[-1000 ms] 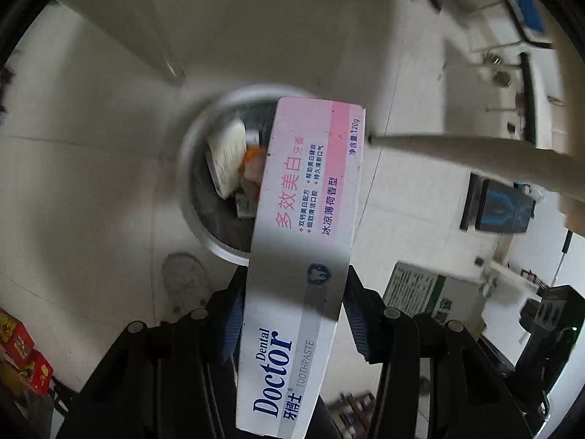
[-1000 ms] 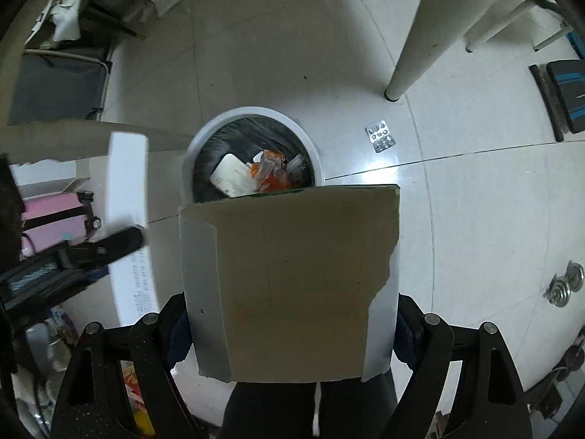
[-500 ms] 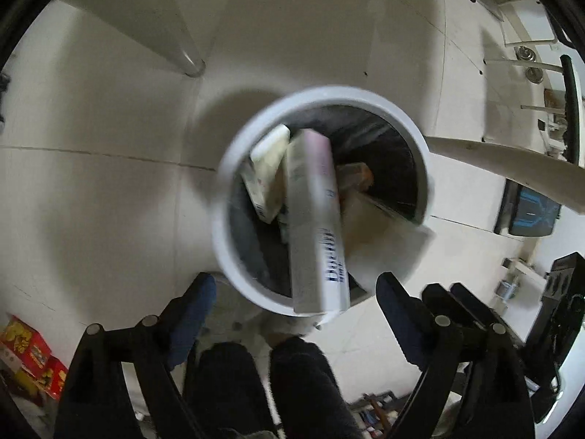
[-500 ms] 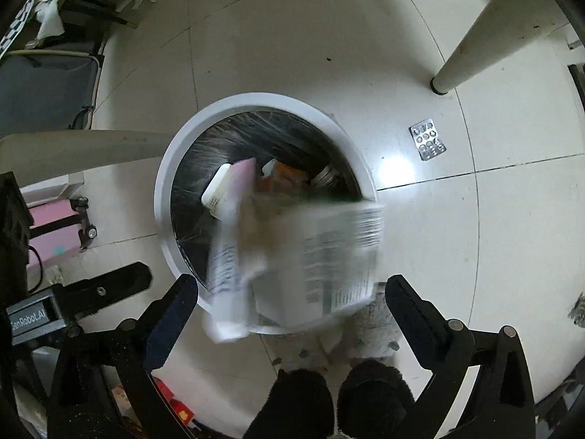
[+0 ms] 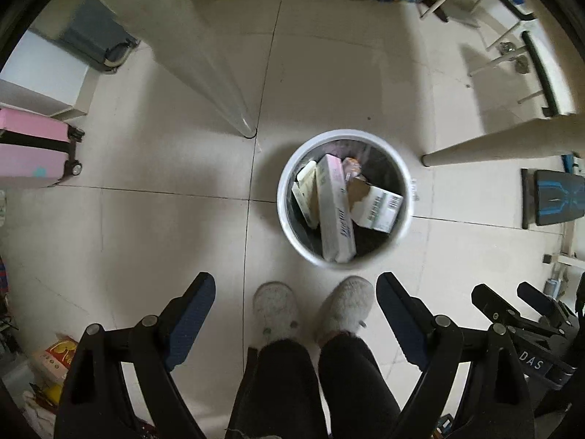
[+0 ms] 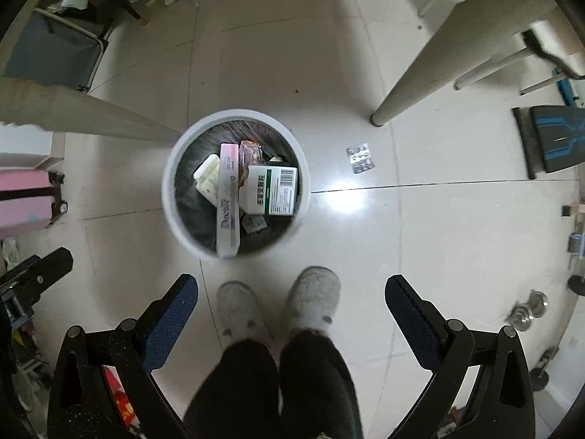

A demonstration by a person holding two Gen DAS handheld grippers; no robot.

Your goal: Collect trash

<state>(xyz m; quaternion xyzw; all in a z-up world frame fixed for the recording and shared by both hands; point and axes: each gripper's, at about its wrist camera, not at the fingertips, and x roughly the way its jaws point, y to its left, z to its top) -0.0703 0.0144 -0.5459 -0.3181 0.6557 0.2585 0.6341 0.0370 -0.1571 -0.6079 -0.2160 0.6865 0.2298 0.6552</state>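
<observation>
Two cartons now lie in the round white waste bin (image 5: 343, 197) on the tiled floor (image 5: 146, 226): the long pink-and-white toothpaste box (image 5: 334, 208), leaning with one end on the near rim, and the white medicine carton with a green stripe and barcode (image 6: 272, 190) just beside it, on top of older wrappers. My left gripper (image 5: 295, 292) points straight down over the floor in front of the bin; its jaws have just been opening and stand wide apart with nothing between them but my own grey slippers (image 5: 314, 307) far below. My right gripper (image 6: 291, 292) does the same: its jaws have just been opening to their widest, and they hold nothing.

I judge the dropping step done for this pair, and I am between pickups. One piece of trash is left in sight: a silver blister pack of pills (image 6: 361, 158) lying flat on the tile to the right of the bin, near the foot of a pale bench leg (image 6: 438, 69). It sits on my right side, so the right gripper suits it. The pack is thin and flat against a smooth floor, so I expect I need to come down low and catch an edge, or it may slide away.
</observation>
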